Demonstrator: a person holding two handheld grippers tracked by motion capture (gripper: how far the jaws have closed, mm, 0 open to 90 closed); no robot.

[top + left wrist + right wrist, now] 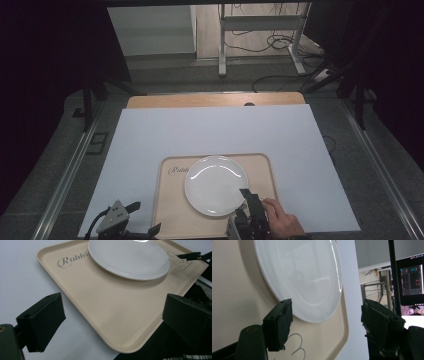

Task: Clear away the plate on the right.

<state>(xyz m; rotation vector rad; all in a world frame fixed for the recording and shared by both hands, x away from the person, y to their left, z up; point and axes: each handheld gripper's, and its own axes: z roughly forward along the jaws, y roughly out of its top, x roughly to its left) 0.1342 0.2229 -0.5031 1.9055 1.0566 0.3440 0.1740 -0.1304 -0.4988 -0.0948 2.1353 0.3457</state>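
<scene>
**A:** Plate (215, 185) first: where does it sit from the fingers I'm driving?

**B:** Flat on the beige tray (170, 210), towards its far half, and the tray lies on the white counter (210, 130). Your right gripper (248, 196) is at the plate's near right rim; 1 black finger (245, 192) reaches over the rim in the high view.

**A:** Agreed. In the right gripper view I see the 2 fingers spread wide, the plate's edge in the gap nearer the left finger (279, 323) (no pad presses on it, as far as I can tell). So nothing is pinched there.

**B:** And the left gripper (131, 220)?

**A:** It hangs off the tray's near left corner, well apart from the plate, fingers spread too, with only tray and counter between them in its own view.

**B:** So the right hand (282, 222) is plainly the nearer.

**A:** Yes. The plate is round, so no long axis matters; what counts, I judge, is that the rim runs across the right fingers' gap, with the plate's body lying away to the left and forward of them.
</scene>
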